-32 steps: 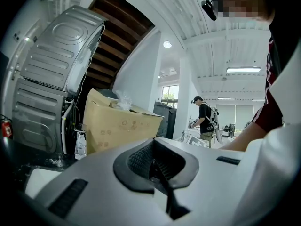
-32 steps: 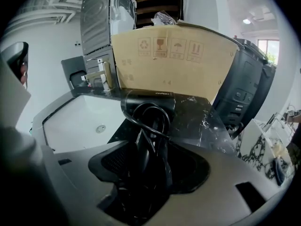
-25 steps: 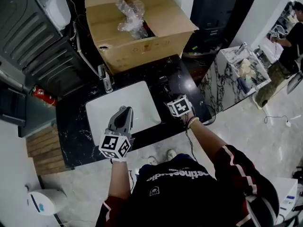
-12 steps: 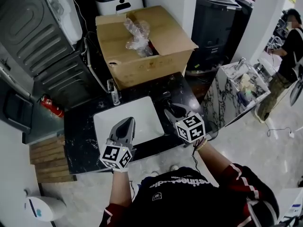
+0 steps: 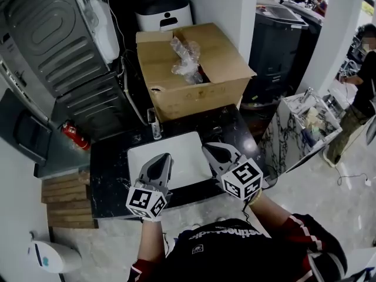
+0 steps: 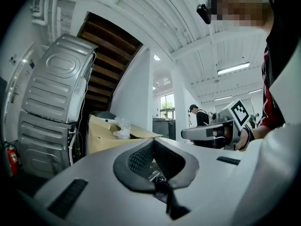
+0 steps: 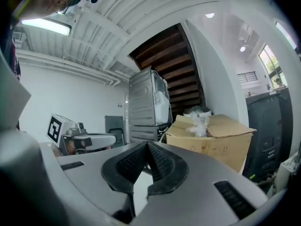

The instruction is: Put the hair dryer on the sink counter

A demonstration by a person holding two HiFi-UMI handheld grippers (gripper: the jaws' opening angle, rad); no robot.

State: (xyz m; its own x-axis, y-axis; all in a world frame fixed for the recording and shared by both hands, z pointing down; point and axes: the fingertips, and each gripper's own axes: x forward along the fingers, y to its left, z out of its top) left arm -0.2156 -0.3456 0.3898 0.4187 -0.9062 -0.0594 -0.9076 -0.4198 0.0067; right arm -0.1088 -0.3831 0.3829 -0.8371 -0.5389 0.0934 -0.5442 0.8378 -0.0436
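The black marble sink counter (image 5: 111, 163) holds a white basin (image 5: 179, 148). A dim dark shape (image 5: 216, 127) lies on the counter right of the basin; it could be the hair dryer, but dark on dark I cannot tell. My left gripper (image 5: 162, 158) is held up over the basin's near left, shut and empty (image 6: 153, 142). My right gripper (image 5: 207, 149) hovers over the basin's near right edge, shut with nothing between its pads (image 7: 147, 145). Both point away from me, side by side.
An open cardboard box (image 5: 194, 81) with crumpled plastic stands behind the counter, a faucet (image 5: 154, 125) in front of it. A grey washing machine (image 5: 53, 46) leans at the left. A red extinguisher (image 5: 76, 137) lies by it. A person (image 5: 364, 69) stands far right.
My right gripper has drawn back from the counter right of the basin, risen toward me and closed its jaws. The left gripper has stayed shut and shifted little. My view has tilted up.
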